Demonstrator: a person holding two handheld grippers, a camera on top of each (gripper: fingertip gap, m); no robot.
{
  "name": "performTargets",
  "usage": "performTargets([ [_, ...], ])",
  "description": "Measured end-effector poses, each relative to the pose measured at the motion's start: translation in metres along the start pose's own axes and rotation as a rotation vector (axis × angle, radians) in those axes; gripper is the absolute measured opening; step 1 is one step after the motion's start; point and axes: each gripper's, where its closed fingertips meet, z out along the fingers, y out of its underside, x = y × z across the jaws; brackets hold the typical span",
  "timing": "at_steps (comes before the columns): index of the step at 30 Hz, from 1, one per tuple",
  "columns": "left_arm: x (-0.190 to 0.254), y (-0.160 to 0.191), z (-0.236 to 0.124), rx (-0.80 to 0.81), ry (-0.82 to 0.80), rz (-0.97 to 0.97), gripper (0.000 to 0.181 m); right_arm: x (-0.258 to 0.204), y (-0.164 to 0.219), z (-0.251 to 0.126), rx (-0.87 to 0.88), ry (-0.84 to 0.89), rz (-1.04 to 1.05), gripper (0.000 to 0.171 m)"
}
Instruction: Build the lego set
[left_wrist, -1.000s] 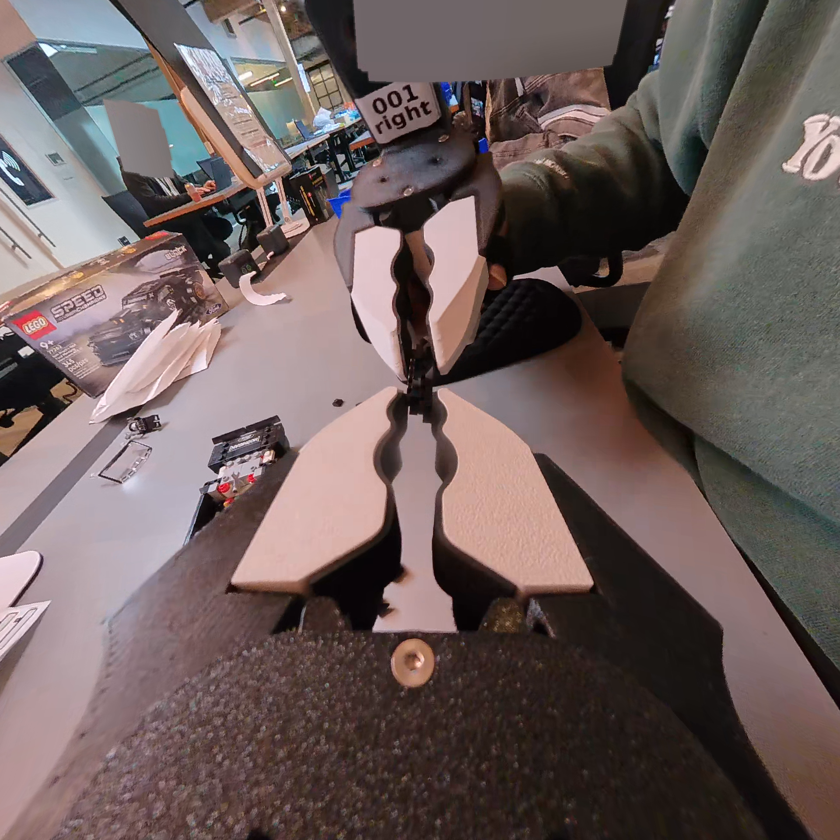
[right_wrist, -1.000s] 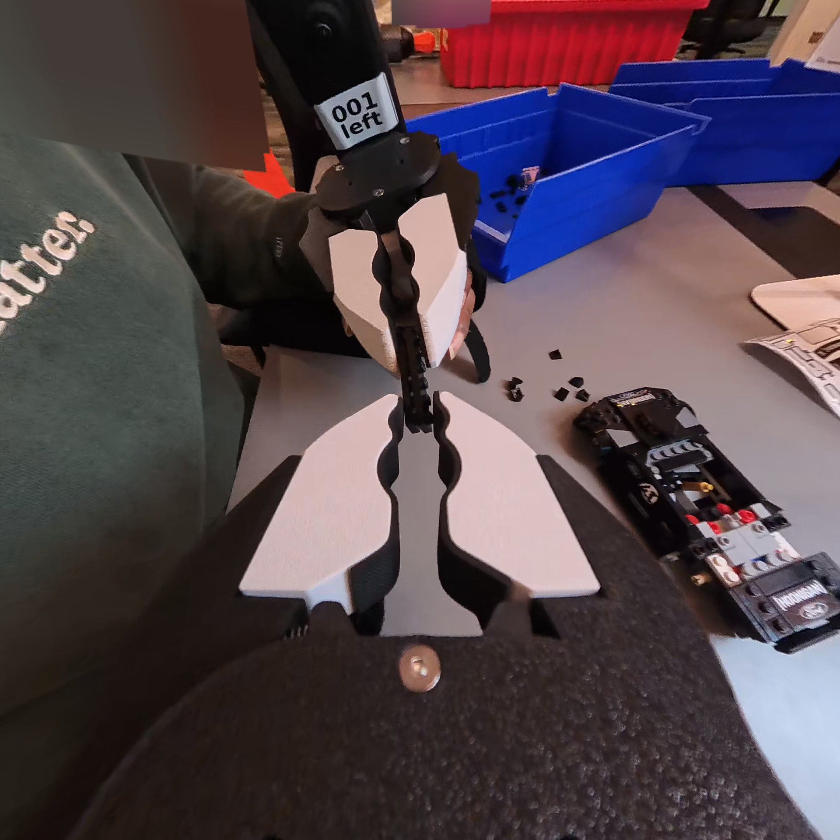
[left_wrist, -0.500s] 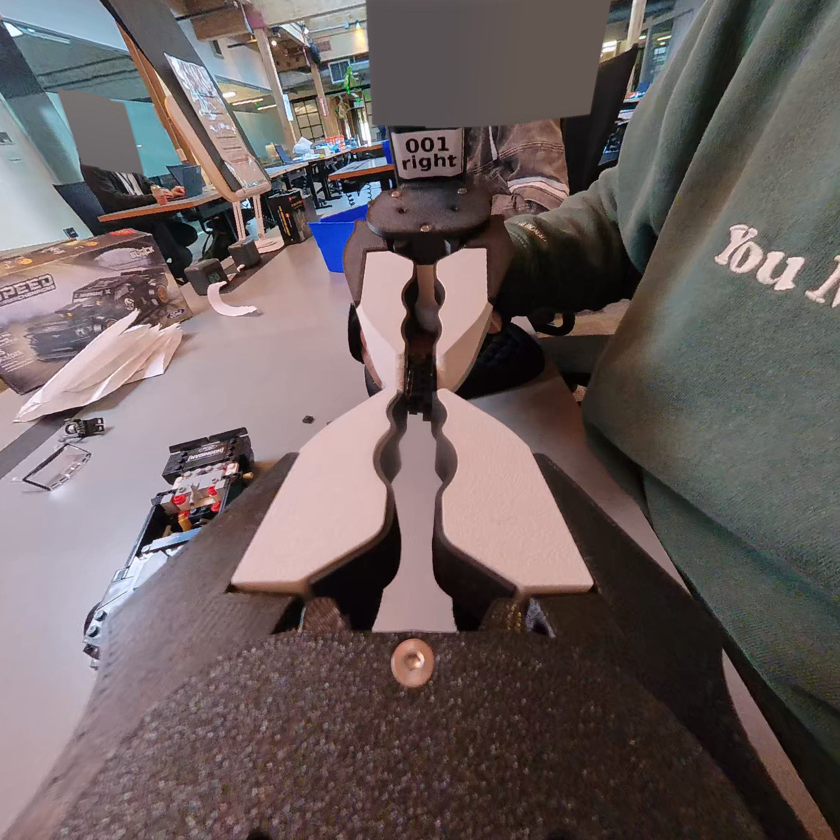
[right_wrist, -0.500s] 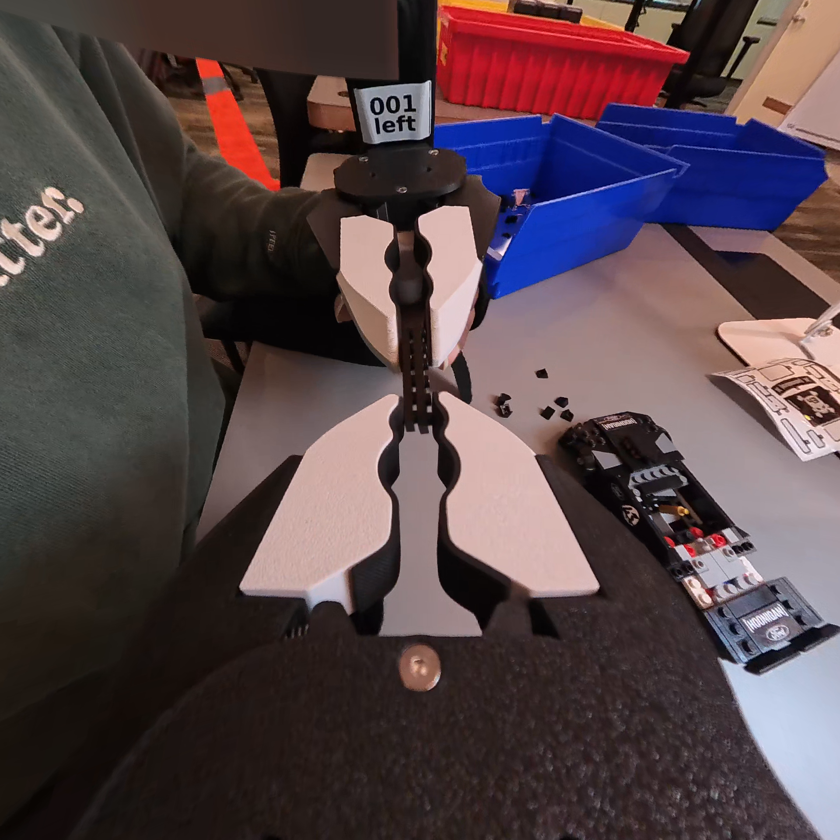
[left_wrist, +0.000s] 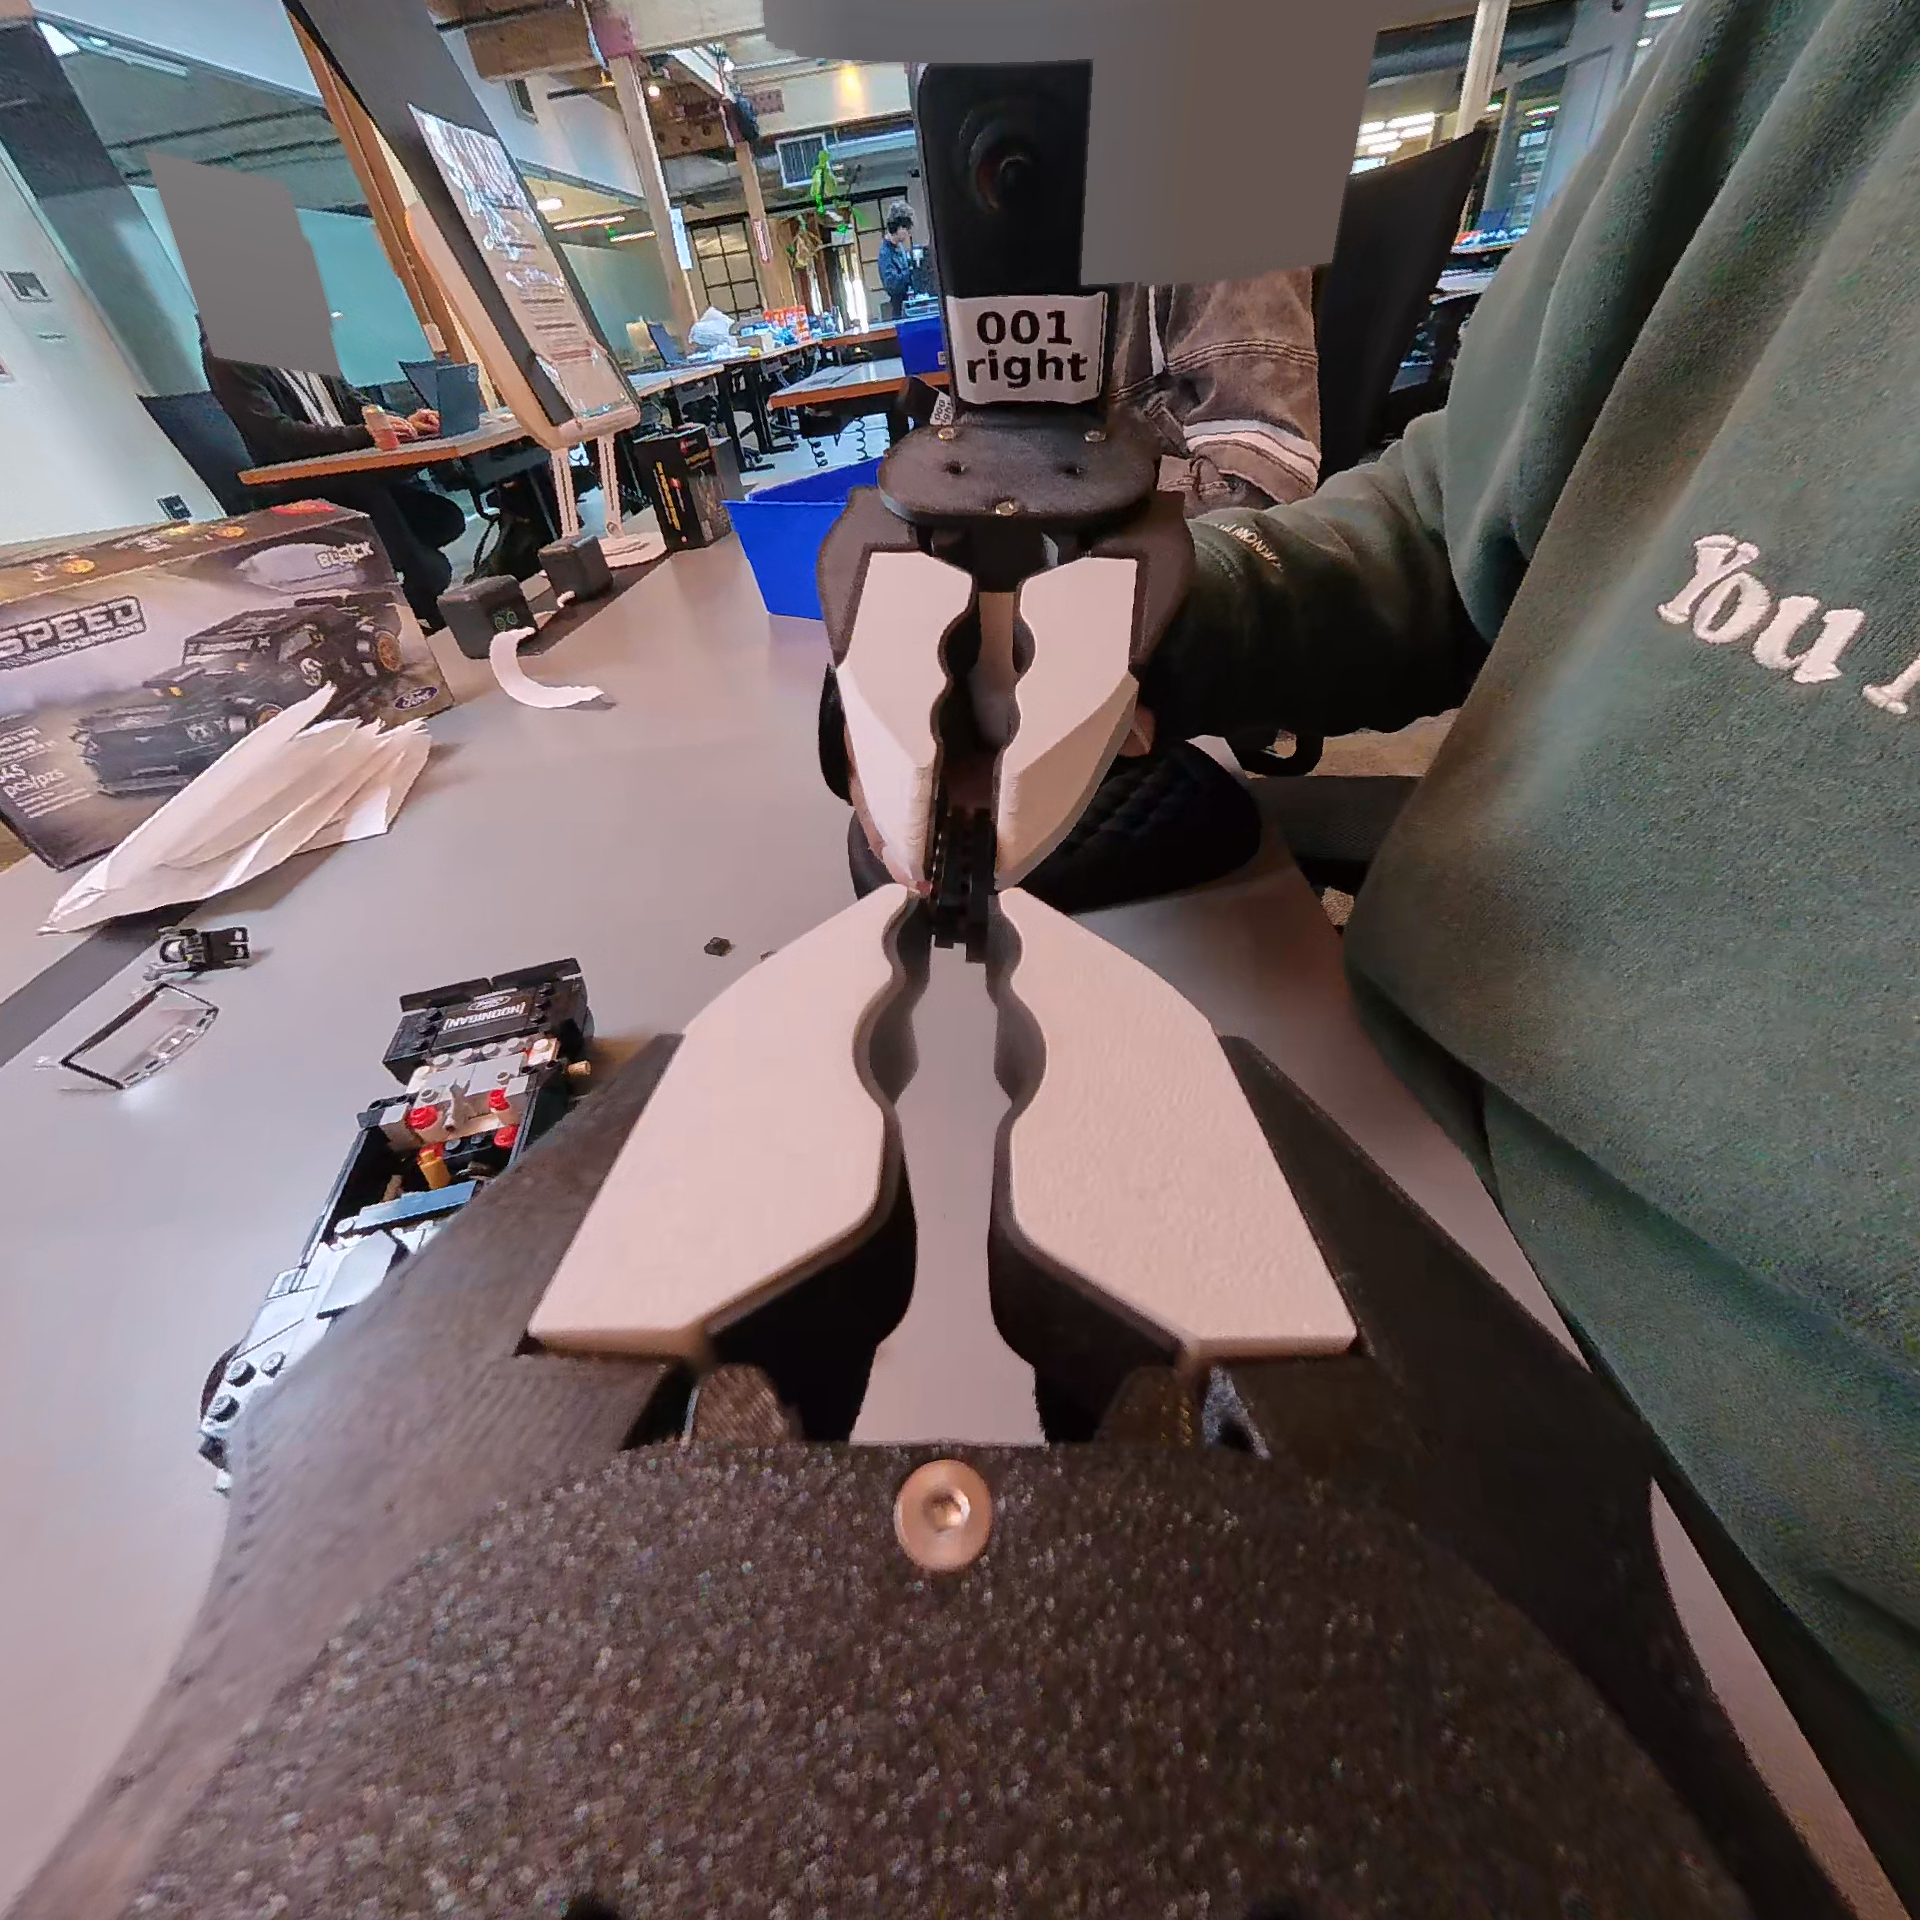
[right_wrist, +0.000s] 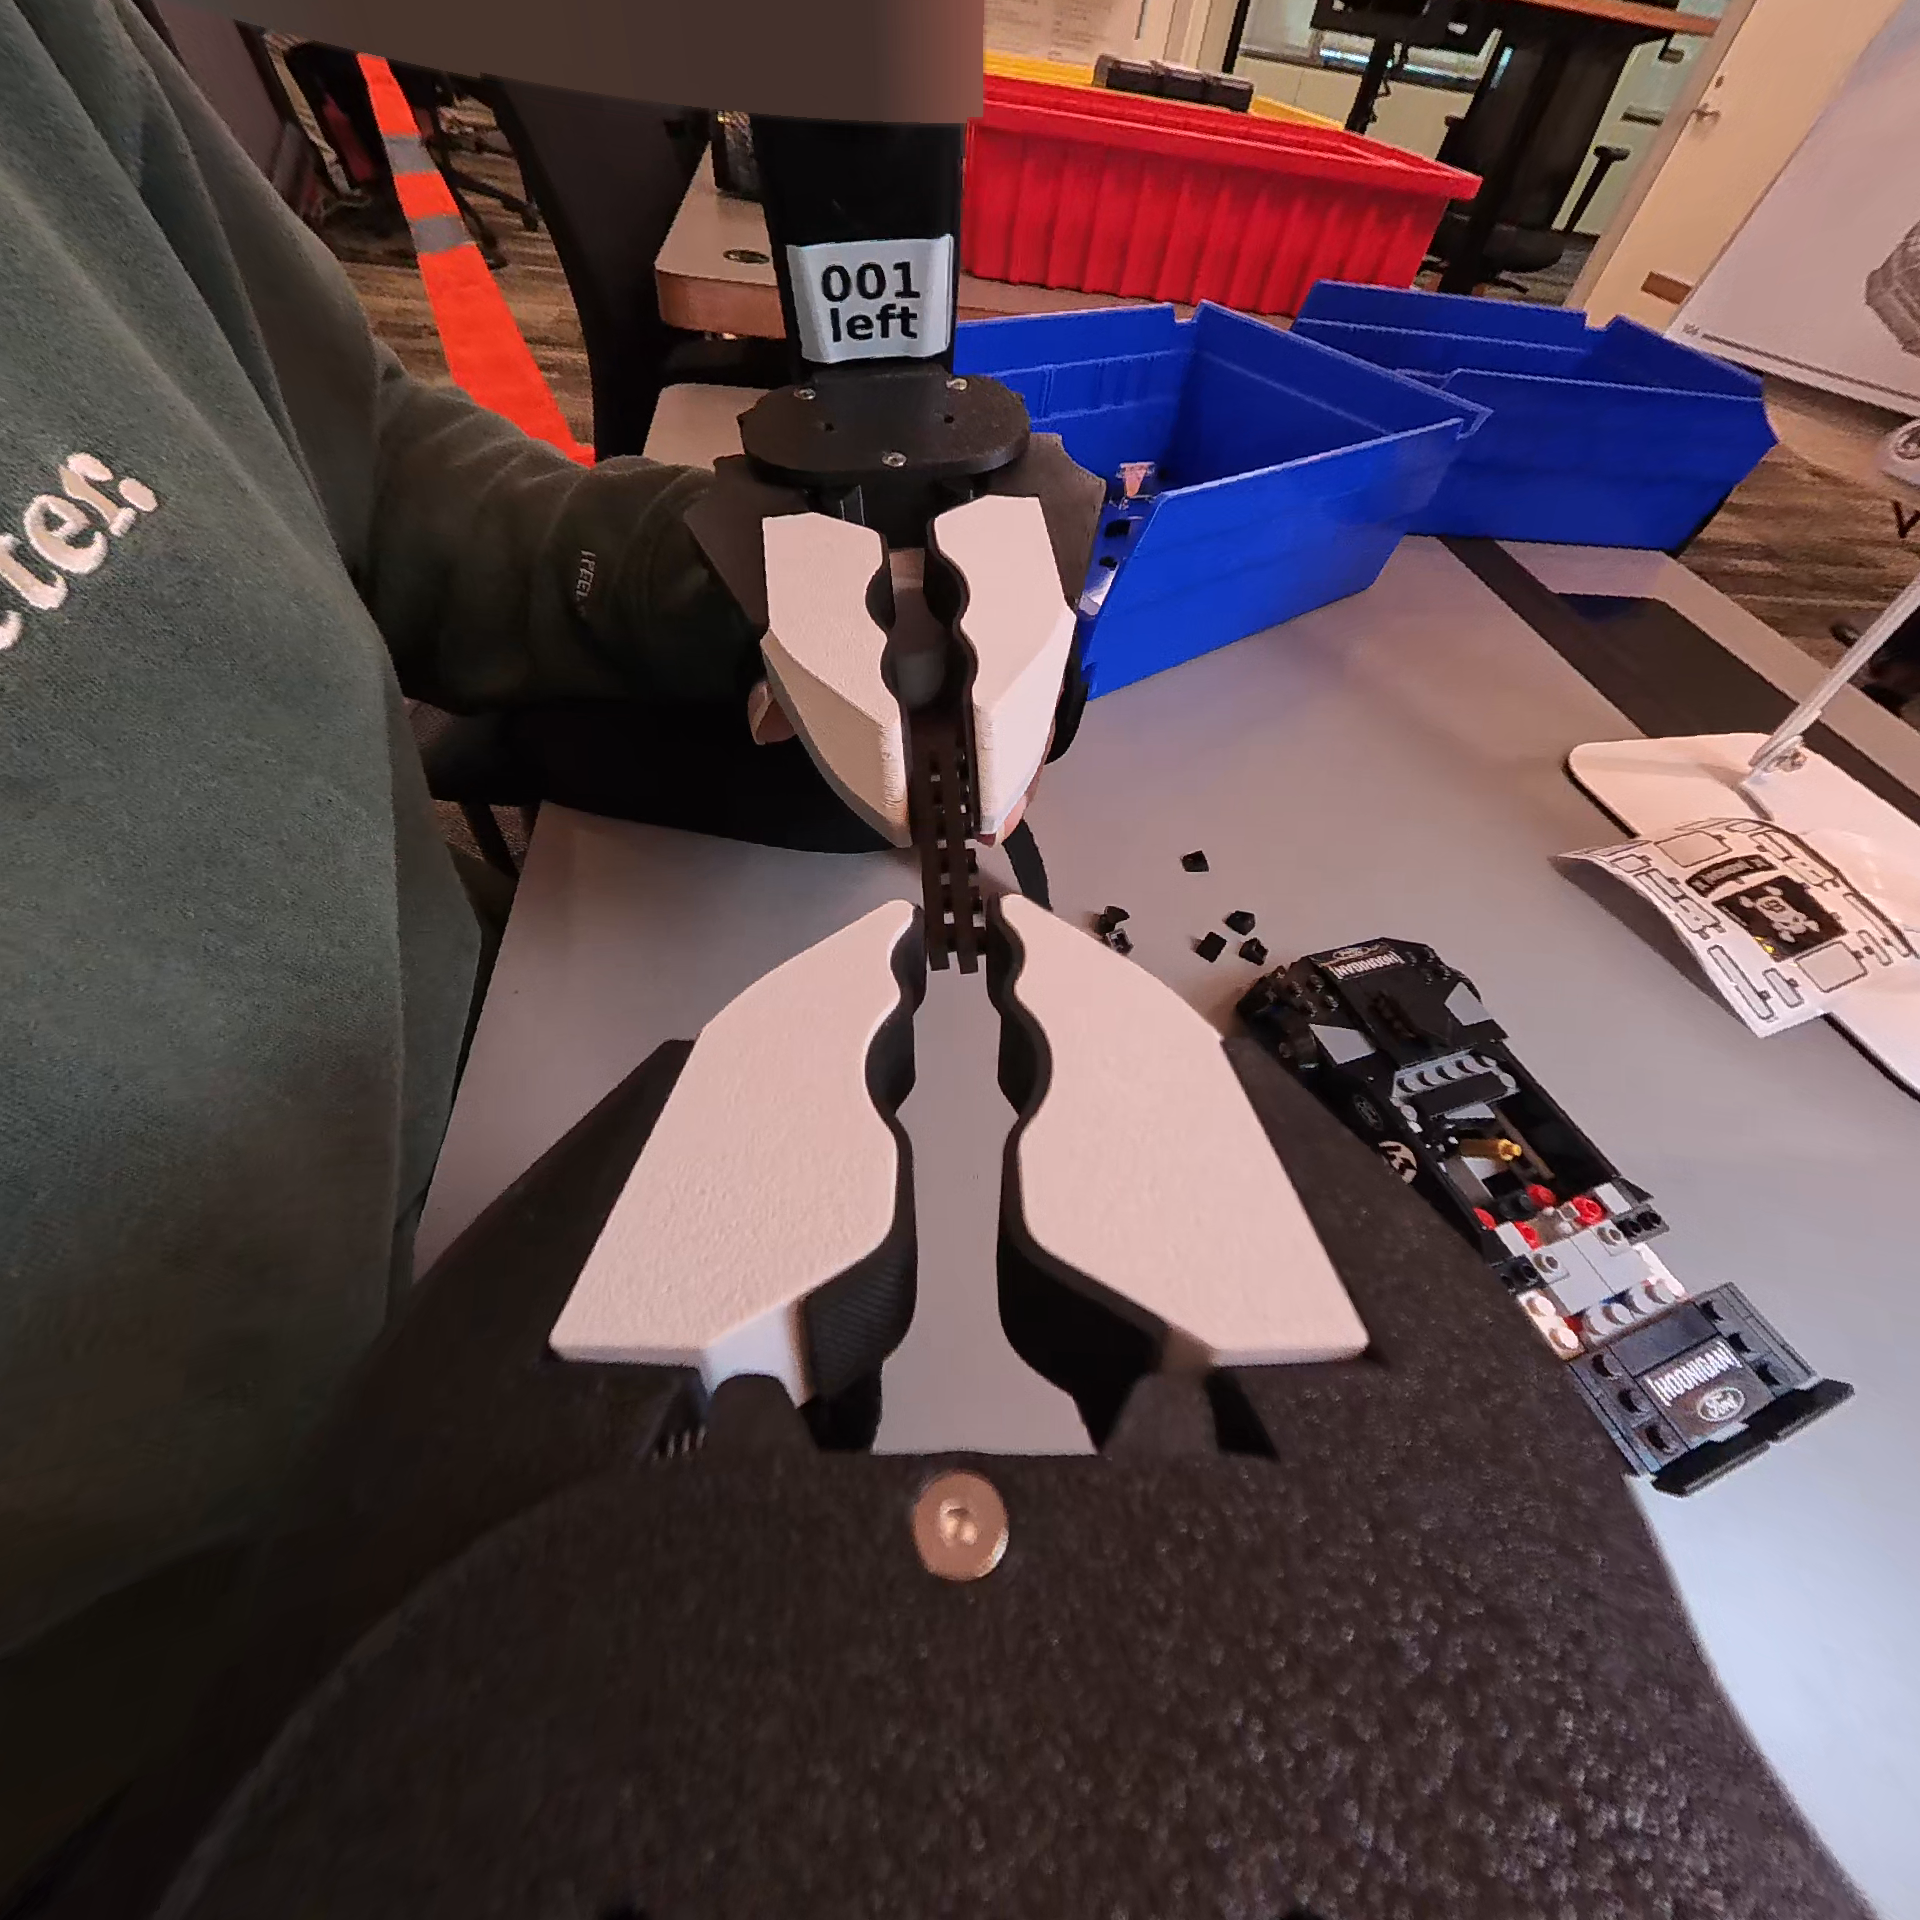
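My left gripper (left_wrist: 951, 920) and right gripper (right_wrist: 956, 930) face each other tip to tip above the grey table (left_wrist: 644, 821). Both are shut on the same narrow black lego piece (right_wrist: 951, 873), which spans the gap between the two pairs of fingertips. The piece also shows in the left wrist view (left_wrist: 961, 883). In the left wrist view the right gripper (left_wrist: 961, 868) is just beyond my tips. In the right wrist view the left gripper (right_wrist: 940, 821) is just beyond mine. The half-built black lego car (right_wrist: 1507, 1153) lies on the table to the right; it also shows in the left wrist view (left_wrist: 457, 1091).
Several small loose black pieces (right_wrist: 1226, 935) lie near the car, with a sticker sheet (right_wrist: 1766, 914) beyond. Blue bins (right_wrist: 1299, 499) and a red bin (right_wrist: 1195, 208) stand behind. The set box (left_wrist: 197, 665), white paper bags (left_wrist: 249, 810) and a clear windscreen piece (left_wrist: 135, 1034) lie left. A person's green sleeve (left_wrist: 1662, 935) is close. Left and right tips are no more than a few centimetres apart. Left tips and right tips are each some 20 cm from the half-built black lego car (right_wrist: 1507, 1153). The left camera catches it too, in the left wrist view (left_wrist: 418, 1175).
Both grippers have swung together to a more level, straight-on line with each other. They have kept their hold on the black piece. The car has stayed on the table.
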Motion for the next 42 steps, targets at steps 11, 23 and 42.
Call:
performTargets([
  [11, 0.006, 0.0, 0.001, 0.011, 0.036, 0.005, 0.012, -0.007, 0.002, -0.001, -0.021, -0.066, -0.005, 0.01],
  [23, 0.016, 0.011, 0.004, -0.052, 0.074, 0.065, 0.012, -0.017, 0.013, -0.001, -0.144, -0.159, 0.032, 0.01],
  [42, 0.014, 0.008, 0.001, -0.042, 0.049, 0.131, 0.014, -0.017, 0.009, -0.002, -0.076, -0.249, 0.207, 0.01],
])
